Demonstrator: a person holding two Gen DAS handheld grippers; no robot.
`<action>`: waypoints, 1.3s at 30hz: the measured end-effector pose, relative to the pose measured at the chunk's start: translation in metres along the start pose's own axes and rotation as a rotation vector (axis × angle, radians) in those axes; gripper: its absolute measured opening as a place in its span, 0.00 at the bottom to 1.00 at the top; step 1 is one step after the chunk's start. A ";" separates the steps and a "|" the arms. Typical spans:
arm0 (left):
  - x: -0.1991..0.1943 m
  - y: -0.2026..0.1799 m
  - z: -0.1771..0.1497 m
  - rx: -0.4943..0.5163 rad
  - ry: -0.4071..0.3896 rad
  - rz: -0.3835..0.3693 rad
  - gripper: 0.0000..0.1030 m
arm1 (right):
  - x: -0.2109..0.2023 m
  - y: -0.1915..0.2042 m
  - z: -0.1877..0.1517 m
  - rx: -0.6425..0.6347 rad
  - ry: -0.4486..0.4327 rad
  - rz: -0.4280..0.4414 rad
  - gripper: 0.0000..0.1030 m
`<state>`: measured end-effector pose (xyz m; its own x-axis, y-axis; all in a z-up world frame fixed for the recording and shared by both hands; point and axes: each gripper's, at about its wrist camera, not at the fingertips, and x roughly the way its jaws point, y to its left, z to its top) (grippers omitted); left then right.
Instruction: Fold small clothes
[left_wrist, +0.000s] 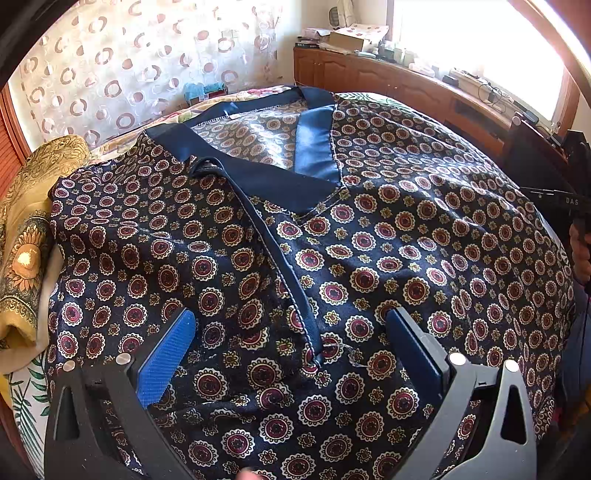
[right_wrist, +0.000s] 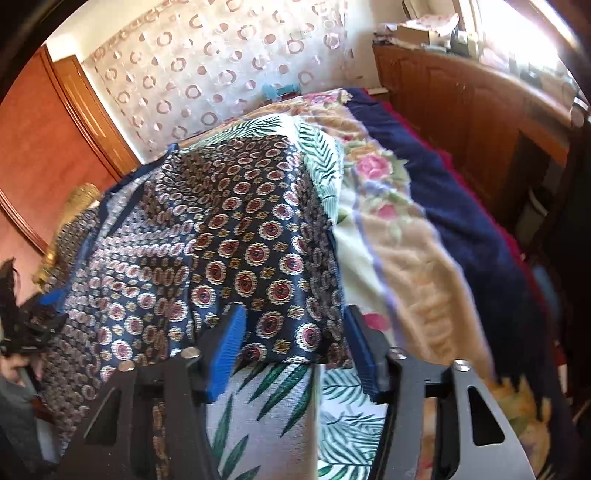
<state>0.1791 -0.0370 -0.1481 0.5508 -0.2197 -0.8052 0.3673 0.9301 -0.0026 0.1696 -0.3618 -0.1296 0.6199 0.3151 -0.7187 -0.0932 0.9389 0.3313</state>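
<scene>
A dark navy garment (left_wrist: 369, 240) with red and cream medallions lies spread on the bed, its plain navy V-neck band (left_wrist: 280, 184) at the far side. A folded navy-trimmed edge runs down its middle. My left gripper (left_wrist: 291, 321) hovers open and wide just over the cloth, one finger on each side of that trim. In the right wrist view the garment's (right_wrist: 240, 240) near corner lies between the fingers of my right gripper (right_wrist: 295, 317). A gap shows beside the pads, so it stands open. The cloth's hem ends on the leaf-print sheet (right_wrist: 273, 406).
A yellow patterned cloth (left_wrist: 26, 251) lies at the bed's left. A floral blanket (right_wrist: 399, 229) and a navy blanket (right_wrist: 472, 229) cover the bed's right side. A wooden cabinet (left_wrist: 388, 81) with clutter stands under the window. A hand with the other gripper (left_wrist: 580, 221) shows at the right edge.
</scene>
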 end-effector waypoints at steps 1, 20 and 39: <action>0.000 0.000 0.000 0.001 0.000 0.000 1.00 | 0.002 -0.001 0.001 -0.001 0.001 0.014 0.33; -0.056 0.005 0.002 -0.048 -0.206 0.099 1.00 | -0.045 0.110 0.016 -0.465 -0.226 -0.139 0.03; -0.116 -0.032 -0.009 -0.050 -0.349 -0.037 1.00 | -0.060 0.073 0.008 -0.329 -0.185 -0.070 0.47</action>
<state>0.0968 -0.0383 -0.0598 0.7638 -0.3331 -0.5528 0.3595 0.9309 -0.0643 0.1322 -0.3130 -0.0575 0.7608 0.2464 -0.6004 -0.2717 0.9611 0.0500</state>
